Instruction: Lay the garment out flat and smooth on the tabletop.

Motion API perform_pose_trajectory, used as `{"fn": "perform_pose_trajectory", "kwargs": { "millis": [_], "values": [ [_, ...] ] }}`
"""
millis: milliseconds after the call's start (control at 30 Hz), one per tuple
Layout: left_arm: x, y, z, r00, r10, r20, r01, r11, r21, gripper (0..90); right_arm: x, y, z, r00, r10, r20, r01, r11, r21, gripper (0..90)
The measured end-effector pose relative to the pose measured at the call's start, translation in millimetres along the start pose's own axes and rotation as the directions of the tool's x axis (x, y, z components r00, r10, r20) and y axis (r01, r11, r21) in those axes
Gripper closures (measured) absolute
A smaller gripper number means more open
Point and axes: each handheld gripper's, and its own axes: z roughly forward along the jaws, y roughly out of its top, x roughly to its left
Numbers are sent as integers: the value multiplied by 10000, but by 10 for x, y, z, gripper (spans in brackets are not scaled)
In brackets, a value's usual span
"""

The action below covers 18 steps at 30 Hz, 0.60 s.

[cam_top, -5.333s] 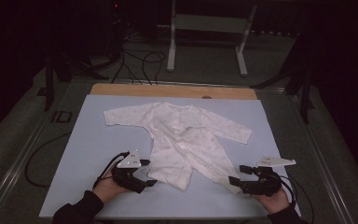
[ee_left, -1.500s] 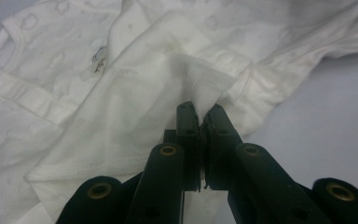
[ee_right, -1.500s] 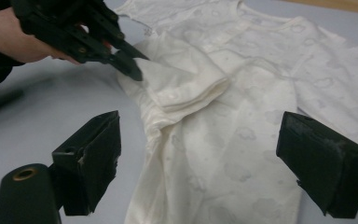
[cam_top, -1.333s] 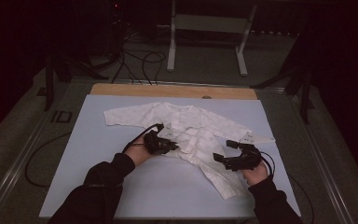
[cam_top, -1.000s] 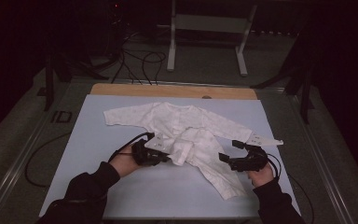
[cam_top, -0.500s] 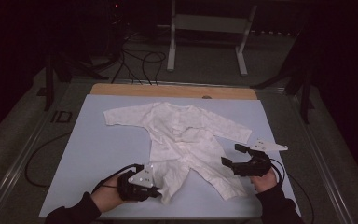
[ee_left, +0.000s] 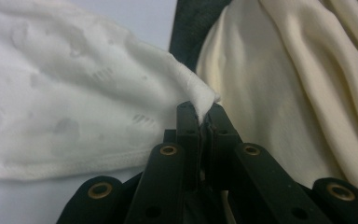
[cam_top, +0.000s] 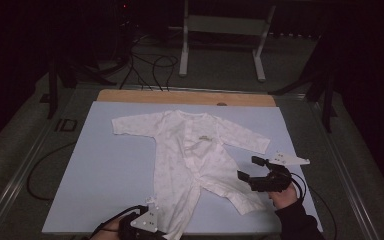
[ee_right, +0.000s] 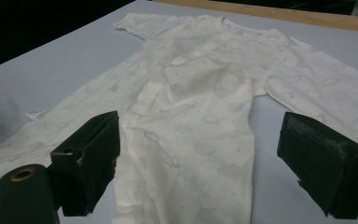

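My left gripper (ee_left: pixel 199 122) is clenched on the hem of one leg of the white baby romper (cam_top: pixel 190 155), at the near edge of the counter (cam_top: pixel 95 170). The romper lies spread flat on the counter, collar away from me. My right gripper (cam_top: pixel 250 169) stands released, jaws wide apart, over the other leg.

A pale blue rectangular mat (cam_top: pixel 105 170) covers the desk, with a light wooden strip (cam_top: pixel 185 97) along its far edge. Beyond, a white metal stand (cam_top: pixel 222 37) and black cables (cam_top: pixel 147 65) sit on grey floor (cam_top: pixel 220 75) in darkness.
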Motion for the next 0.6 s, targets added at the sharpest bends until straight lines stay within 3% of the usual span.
{"fn": "perform_pose_trajectory", "kwargs": {
  "millis": [167, 300, 400, 467, 533, 600],
  "values": [
    [-57, -152, 32, 9994, -332, 30, 332, 9993, 146, 855, 29, 1, 0, 10000, -82, 12, 82, 10000, 28, 130],
    [-31, -229, -2, 9984, -545, 146, 546, 9985, -70, 812, 41, 4, 3, 9999, -104, -9, 104, 9999, 23, 130],
    [-11, -242, -44, 9988, -475, -75, 472, 9981, -388, 595, 58, 8, 9, 9998, -158, -81, 159, 9999, 29, 130],
    [30, -241, -130, 9966, -701, -437, 654, 9928, -999, 440, 71, 9, 12, 9997, -236, -63, 236, 9997, 50, 130],
    [91, -241, -242, 9912, -926, -947, 760, 9832, -1657, 327, 90, 6, 13, 9995, -281, -121, 282, 9996, 50, 130],
    [169, -257, -352, 9823, -1193, -1443, 836, 9691, -2322, 235, 103, 3, 12, 9992, -367, -155, 368, 9993, 48, 130]
  ]
}}
